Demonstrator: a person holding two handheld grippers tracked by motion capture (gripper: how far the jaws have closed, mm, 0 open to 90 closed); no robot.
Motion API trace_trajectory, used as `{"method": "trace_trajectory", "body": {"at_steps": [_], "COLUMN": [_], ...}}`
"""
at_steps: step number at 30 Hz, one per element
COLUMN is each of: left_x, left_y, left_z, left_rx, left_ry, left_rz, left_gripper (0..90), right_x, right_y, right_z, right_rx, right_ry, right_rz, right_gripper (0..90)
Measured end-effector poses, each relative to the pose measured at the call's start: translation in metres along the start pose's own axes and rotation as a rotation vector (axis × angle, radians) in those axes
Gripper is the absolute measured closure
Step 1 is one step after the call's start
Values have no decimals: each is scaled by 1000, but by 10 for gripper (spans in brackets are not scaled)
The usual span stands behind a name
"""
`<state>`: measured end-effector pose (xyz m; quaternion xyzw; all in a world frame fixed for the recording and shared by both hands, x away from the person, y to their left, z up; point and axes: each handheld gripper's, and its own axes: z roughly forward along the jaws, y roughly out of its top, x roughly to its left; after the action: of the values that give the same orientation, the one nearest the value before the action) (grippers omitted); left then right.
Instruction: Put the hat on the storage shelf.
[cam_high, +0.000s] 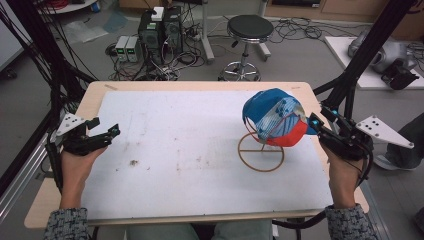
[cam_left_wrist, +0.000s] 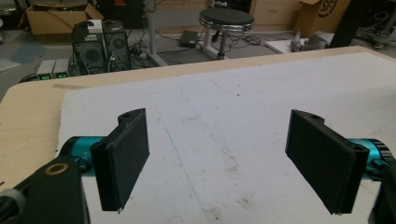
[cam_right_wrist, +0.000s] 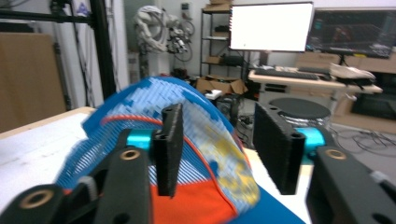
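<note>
One cap (cam_high: 274, 118), blue mesh with orange brim, perched on one thin wooden ring stand (cam_high: 260, 151), right of centre on white foam board (cam_high: 175, 150). Right gripper (cam_high: 316, 125) released beside cap, nothing pinched. Left gripper (cam_high: 107, 133) wide apart, middle left.

A lab: computer towers (cam_high: 161, 30), tangled floor cables (cam_high: 295, 27), monitors (cam_right_wrist: 271, 26), a stool (cam_high: 249, 30).

stool (cam_high: 249, 27), computer towers (cam_high: 161, 30), monitor (cam_right_wrist: 271, 27).
</note>
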<state>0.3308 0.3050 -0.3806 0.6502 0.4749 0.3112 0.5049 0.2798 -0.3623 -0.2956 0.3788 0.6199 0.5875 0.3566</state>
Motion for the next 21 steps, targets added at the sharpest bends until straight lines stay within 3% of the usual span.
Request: {"method": "trace_trajectory", "body": {"at_steps": [4,21], "left_x": [-1,-1], "left_y": [2,1], "left_z": [2,4], "left_rx": [-5,-8], "left_ry": [-5,4], "left_rz": [-1,6], "left_gripper": [217,217], "right_x": [-8,-22], "right_y": [-10,-54], "right_z": [-10,-26], "right_rx": [4,79], "right_ry": [-63,-140], "right_rz": [43,134], "right_gripper": [372,187]}}
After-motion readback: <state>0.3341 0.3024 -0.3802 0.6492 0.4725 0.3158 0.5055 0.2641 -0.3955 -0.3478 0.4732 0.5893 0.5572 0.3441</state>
